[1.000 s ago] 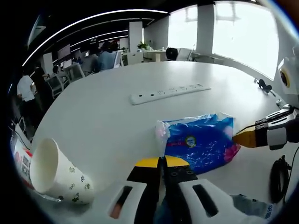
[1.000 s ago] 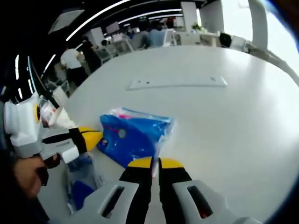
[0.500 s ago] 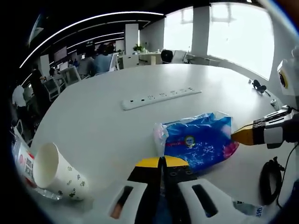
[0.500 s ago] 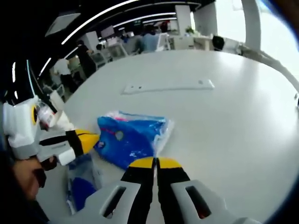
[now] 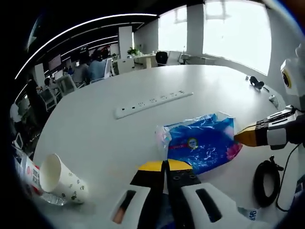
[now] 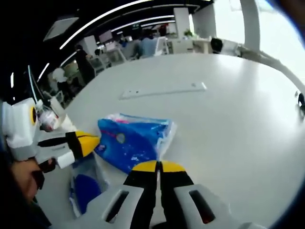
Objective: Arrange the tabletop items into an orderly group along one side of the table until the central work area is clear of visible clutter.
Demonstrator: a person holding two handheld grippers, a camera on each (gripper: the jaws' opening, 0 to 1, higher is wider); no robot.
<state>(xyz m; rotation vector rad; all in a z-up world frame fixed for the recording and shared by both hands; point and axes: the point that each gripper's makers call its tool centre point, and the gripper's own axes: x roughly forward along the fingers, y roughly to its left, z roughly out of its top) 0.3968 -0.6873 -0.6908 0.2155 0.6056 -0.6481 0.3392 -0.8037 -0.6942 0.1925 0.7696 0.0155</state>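
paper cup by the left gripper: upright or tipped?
Tipped. The white paper cup with small dark print lies on its side on the white table, mouth open sideways.

Yellow-tipped black fingers (image 5: 153,177), white housings

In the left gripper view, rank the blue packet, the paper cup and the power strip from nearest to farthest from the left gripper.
Measured from the left gripper, whose jaws are closed:
1. Blue packet, just ahead and a little to the right of the tips.
2. Paper cup, lying on its side, off to the left near the table edge.
3. Power strip, farther out across the table, ahead.
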